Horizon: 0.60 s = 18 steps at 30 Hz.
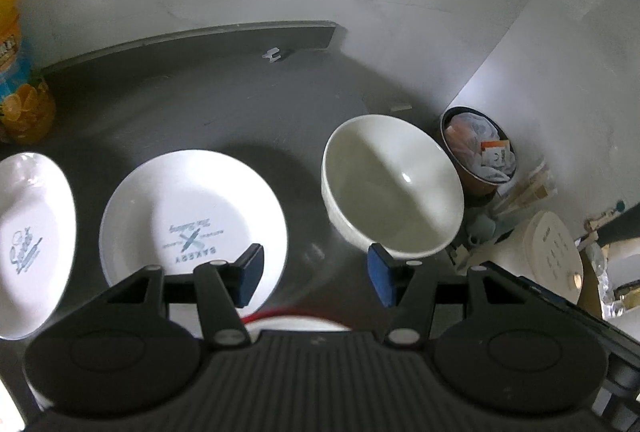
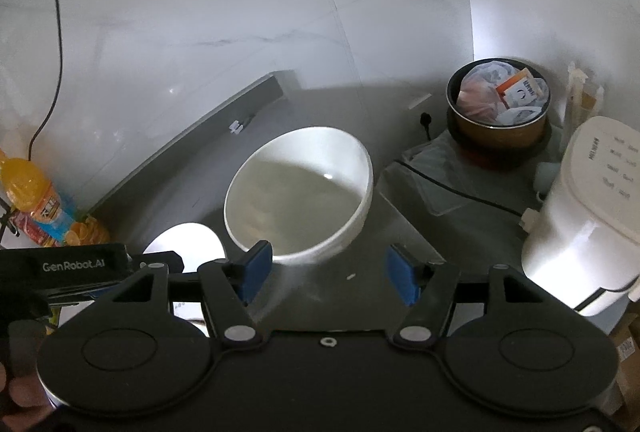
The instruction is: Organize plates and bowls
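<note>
Left wrist view shows a white bowl sitting on the grey counter, just right of a white plate. Another plate lies further left. Both the left gripper and the right gripper are open and hold nothing. An orange drink bottle stands by the wall.

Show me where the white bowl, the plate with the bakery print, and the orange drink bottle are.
white bowl (image 2: 300, 199), right wrist view, on its inner bottom.
plate with the bakery print (image 1: 192, 216), left wrist view, on its flat centre above the print.
orange drink bottle (image 2: 30, 187), right wrist view, on its upper body.
</note>
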Tool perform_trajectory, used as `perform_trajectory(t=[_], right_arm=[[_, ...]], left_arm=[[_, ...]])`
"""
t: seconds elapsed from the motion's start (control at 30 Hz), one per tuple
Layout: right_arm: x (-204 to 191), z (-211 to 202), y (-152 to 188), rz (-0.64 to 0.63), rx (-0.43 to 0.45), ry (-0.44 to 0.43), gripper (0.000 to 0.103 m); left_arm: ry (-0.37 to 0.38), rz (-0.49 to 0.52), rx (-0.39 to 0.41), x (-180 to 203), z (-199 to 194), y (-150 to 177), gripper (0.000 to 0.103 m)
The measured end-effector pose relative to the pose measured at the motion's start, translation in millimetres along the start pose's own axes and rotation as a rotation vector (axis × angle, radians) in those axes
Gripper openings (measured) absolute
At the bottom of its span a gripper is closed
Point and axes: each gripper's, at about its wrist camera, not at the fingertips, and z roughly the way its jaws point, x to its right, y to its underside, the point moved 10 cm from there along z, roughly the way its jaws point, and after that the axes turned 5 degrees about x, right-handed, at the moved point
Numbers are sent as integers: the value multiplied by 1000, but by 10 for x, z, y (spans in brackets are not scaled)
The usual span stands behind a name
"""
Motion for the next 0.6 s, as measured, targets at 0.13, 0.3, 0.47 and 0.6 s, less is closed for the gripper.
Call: perform_trajectory(t=[0.13, 0.3, 0.47, 0.6], right_arm=[[45, 186, -68, -6, -23, -11, 63], [112, 420, -104, 5, -56, -9, 63], [136, 627, -125, 5, -75, -12, 63], [167, 745, -110, 19, -95, -12, 63]], left_arm=[[-18, -23, -6, 8, 158, -64, 56], [-25, -42, -22, 50, 362, -121, 56], [-39, -48, -36, 72, 535, -133, 56], [-43, -76, -44, 69, 663, -143, 55]])
